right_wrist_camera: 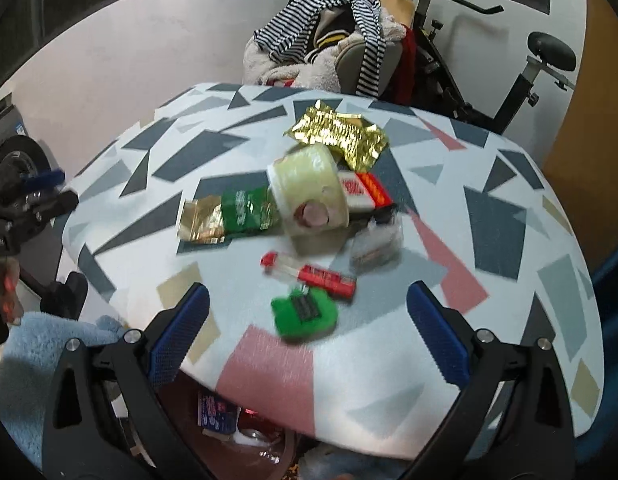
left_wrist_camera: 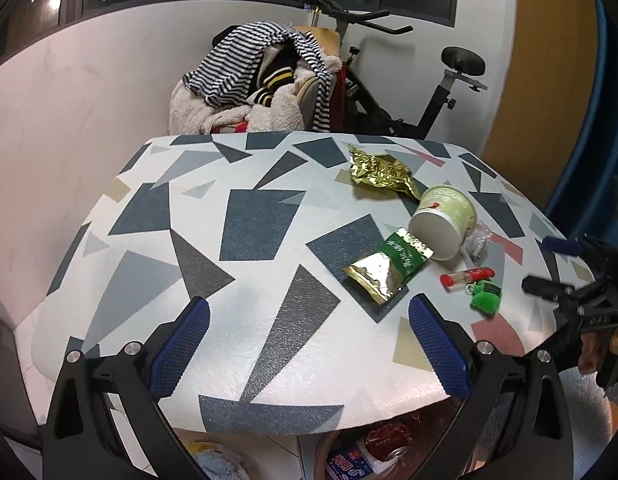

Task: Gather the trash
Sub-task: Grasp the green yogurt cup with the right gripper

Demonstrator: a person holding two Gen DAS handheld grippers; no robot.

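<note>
1. Both hand-held grippers hover at the near edge of the table with nothing between their blue pads. The left gripper [left_wrist_camera: 309,344] is spread wide over a bare part of the patterned tabletop [left_wrist_camera: 245,344]. The right gripper [right_wrist_camera: 308,336] is also spread wide and faces the pile of trash, probably because it is the closer one to it.
2. Below the table edge, a bin or bag [left_wrist_camera: 373,452] with wrappers inside is partly visible. I judge this is where the trash should go, but most of it is hidden.
3. Nearest to the right gripper lies a green fuzzy keychain [right_wrist_camera: 305,312], just beside a red and clear tube [right_wrist_camera: 309,274]. The keychain may not be trash at all, so it needs care.
4. Behind them, a yogurt cup [right_wrist_camera: 309,196] lies on its side with the mouth toward the left-wrist camera. A green and gold sachet [right_wrist_camera: 229,216] touches it on the left, and a small clear plastic bag [right_wrist_camera: 375,246] lies on the right. A red and white packet [right_wrist_camera: 363,192] is partly under the cup.
5. Farther back, a crumpled gold foil wrapper [right_wrist_camera: 339,136] lies flat, touching the cup.
6. Beyond the table, a chair piled with clothes [left_wrist_camera: 253,80] and an exercise bike [left_wrist_camera: 429,92] stand at the wall.
</note>
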